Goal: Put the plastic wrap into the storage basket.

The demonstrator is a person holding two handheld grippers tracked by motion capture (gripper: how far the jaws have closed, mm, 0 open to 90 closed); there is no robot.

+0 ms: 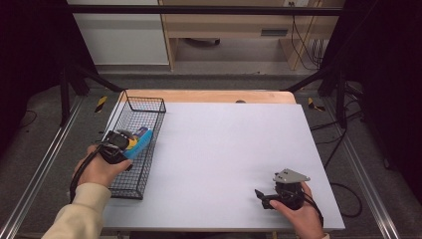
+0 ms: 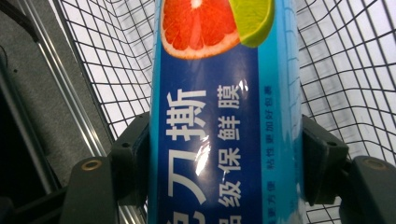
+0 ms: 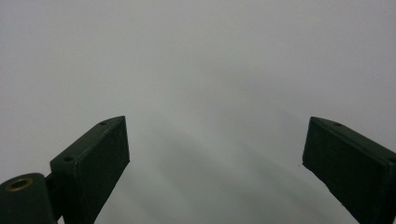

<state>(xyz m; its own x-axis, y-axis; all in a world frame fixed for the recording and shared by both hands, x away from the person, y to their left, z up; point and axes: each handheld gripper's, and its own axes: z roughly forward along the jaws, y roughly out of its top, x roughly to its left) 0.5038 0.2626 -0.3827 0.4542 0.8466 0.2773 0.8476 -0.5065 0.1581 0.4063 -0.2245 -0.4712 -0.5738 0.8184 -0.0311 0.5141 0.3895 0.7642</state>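
Currently left gripper [image 2: 224, 154] pinches a blue cling-film box [image 2: 219, 116] (fruit print) over the wire basket [image 1: 149, 107]. Right gripper [image 3: 215, 158] spread, empty, above the worktop [image 1: 234, 144].

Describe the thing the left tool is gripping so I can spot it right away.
Start at the black wire basket on the left edge of the white table. Over it the left tool is clamped on a blue cling-film box. It stands out by white Chinese lettering and a grapefruit slice and lime wedge printed on it.
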